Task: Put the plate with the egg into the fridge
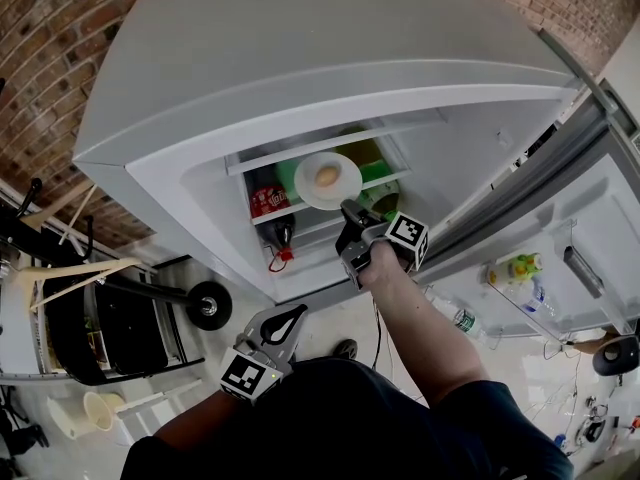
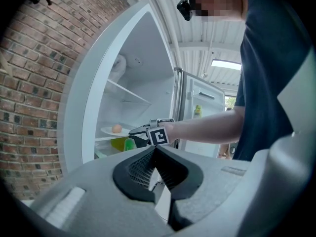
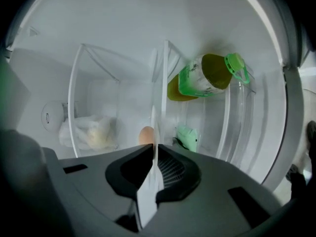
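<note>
- The rim of the plate (image 3: 147, 196) is pinched edge-on between the jaws of the right gripper (image 3: 154, 147). The jaws of the left gripper (image 2: 157, 149) are pressed together on nothing, and that gripper is held low, well apart from the fridge (image 1: 300, 58).
- The plate is seen resting on a shelf (image 1: 290, 209) inside the fridge, with the egg (image 1: 327, 175) near its middle. The placing therefore appears nearly done, and the release is judged to be the step in hand.
- Before the rim is let go, the plate should be checked to lie flat and far enough onto the shelf. The jaws are best spread only a little and drawn straight back along the plate's plane, so that the rim is not tipped and the loose egg is not set rolling.
- The green bottle (image 3: 205, 78) just beside the plate should be kept clear of.
- A label is carried by the green bottle, and print by a red can (image 1: 268, 200) left of the plate in the head view, but no writing can be read. Only square markers are shown on the right gripper's cube (image 1: 407, 236).
</note>
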Action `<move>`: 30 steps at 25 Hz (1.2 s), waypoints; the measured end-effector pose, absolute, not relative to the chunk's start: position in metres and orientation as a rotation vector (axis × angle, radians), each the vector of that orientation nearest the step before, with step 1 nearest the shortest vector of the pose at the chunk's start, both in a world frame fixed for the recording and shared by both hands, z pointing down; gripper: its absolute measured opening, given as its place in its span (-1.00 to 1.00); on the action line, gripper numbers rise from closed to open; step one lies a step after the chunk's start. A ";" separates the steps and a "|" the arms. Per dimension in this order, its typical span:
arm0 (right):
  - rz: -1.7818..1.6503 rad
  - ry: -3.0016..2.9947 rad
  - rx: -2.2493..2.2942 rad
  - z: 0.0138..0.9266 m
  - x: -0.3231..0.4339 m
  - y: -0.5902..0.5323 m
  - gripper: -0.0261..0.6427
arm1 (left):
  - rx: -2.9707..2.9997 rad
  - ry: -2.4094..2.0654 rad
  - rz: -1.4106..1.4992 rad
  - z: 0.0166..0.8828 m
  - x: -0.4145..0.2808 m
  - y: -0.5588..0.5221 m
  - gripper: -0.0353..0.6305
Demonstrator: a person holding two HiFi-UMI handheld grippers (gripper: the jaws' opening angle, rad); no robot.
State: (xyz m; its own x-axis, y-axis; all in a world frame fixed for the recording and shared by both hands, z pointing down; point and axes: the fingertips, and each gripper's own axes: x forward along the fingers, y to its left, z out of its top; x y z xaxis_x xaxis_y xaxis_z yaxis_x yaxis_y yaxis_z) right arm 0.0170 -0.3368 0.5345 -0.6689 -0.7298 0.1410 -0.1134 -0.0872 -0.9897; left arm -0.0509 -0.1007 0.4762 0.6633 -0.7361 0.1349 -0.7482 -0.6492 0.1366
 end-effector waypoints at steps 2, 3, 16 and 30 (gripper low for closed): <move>-1.800 1.750 -0.928 0.534 0.016 -0.338 -0.85 | 2.696 -1.215 0.091 0.476 -0.051 -0.100 -0.88; -1.798 1.753 -0.934 0.534 0.016 -0.339 -0.85 | 2.692 -1.212 0.090 0.477 -0.050 -0.100 -0.88; -1.784 1.762 -0.951 0.536 0.007 -0.352 -0.85 | 2.706 -1.205 0.108 0.476 -0.051 -0.096 -0.88; -1.732 1.771 -0.950 0.537 0.037 -0.317 -0.83 | 2.732 -1.136 0.082 0.467 -0.040 -0.098 -0.88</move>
State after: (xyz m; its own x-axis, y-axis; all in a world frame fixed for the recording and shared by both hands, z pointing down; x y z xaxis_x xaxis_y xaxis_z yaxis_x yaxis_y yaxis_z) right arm 0.0367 -0.3167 0.5366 -0.6412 -0.7568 0.1268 -0.1437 -0.0439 -0.9887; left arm -0.0401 -0.0984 0.4674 0.7063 -0.6976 0.1203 -0.7077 -0.6913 0.1461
